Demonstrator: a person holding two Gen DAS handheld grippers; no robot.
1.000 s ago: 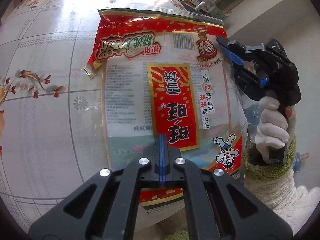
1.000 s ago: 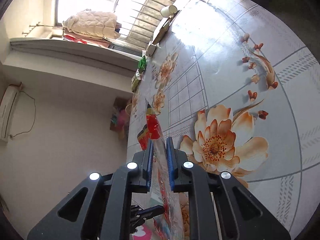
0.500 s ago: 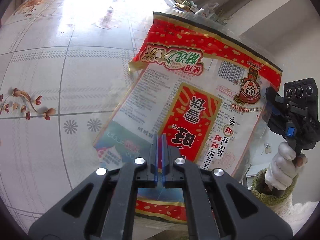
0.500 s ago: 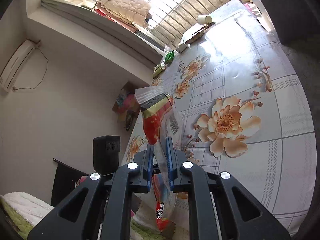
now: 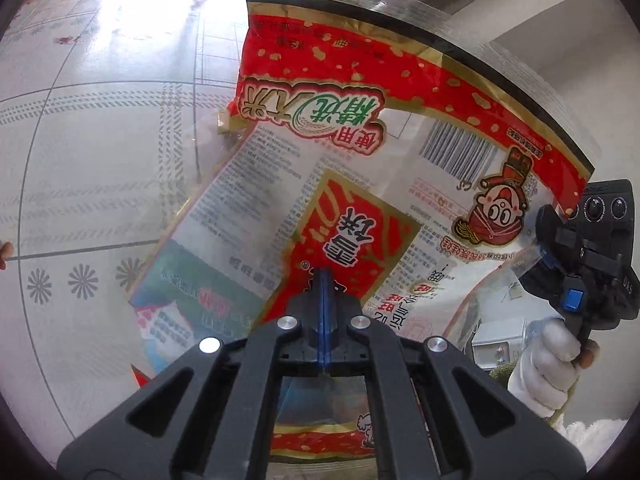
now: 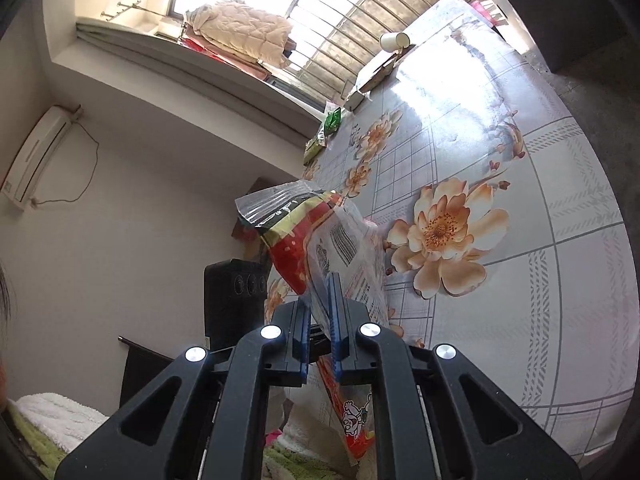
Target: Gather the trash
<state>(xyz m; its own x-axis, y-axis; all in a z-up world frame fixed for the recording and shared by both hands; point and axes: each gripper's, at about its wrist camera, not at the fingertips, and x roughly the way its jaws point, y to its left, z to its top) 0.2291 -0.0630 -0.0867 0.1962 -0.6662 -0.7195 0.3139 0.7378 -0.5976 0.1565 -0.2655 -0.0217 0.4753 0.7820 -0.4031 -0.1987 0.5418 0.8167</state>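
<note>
Held up in the air just above the flowery table [image 6: 520, 300]: big red snack bag [image 5: 360, 184], pinched tight by left claw [image 5: 325, 280], edge squeezed in nearly closed right claw [image 6: 325, 304]

We see one bag [image 5: 360, 184]: a large, flat, empty snack wrapper, clear film printed in red, gold and white, with a barcode, fine print and a cartoon figure, all upside down to us. It hangs off the table, tilted, its silver sealed edge toward 1 o'clock and its lower end at 6. In the right wrist view the bag [image 6: 340, 248] shows nearly edge-on, crumpled, rising toward 11 o'clock.
</note>
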